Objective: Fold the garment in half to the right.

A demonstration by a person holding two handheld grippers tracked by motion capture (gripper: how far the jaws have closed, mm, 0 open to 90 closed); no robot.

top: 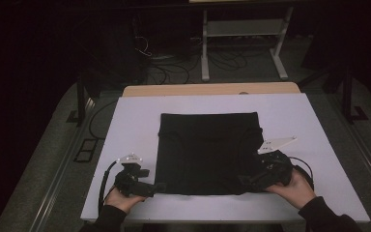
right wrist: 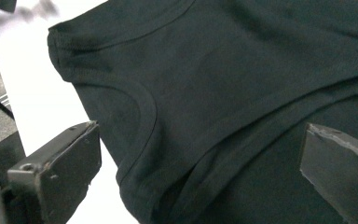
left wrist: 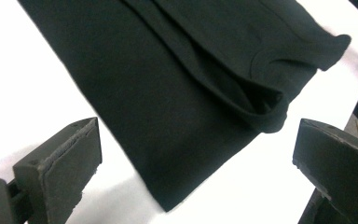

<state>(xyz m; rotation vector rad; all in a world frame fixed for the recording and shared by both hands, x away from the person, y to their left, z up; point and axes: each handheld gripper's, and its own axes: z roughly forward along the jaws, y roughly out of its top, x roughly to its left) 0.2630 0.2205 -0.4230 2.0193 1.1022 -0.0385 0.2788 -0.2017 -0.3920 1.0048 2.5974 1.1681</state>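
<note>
White table (top: 125, 125) (dark room) — black shirt (top: 205, 150) lies folded; both grippers' fingers spread.

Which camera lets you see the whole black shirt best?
The high view: the black shirt lies folded into a square on the white table, all edges visible. The left gripper view gives just one folded corner between open jaws. The right gripper view gives a close patch with stitched seams.

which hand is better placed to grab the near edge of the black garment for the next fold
Probably right. The right gripper already hangs over the black garment, open jaws straddling cloth. The left gripper sits open at the corner, mostly over the white board.
</note>
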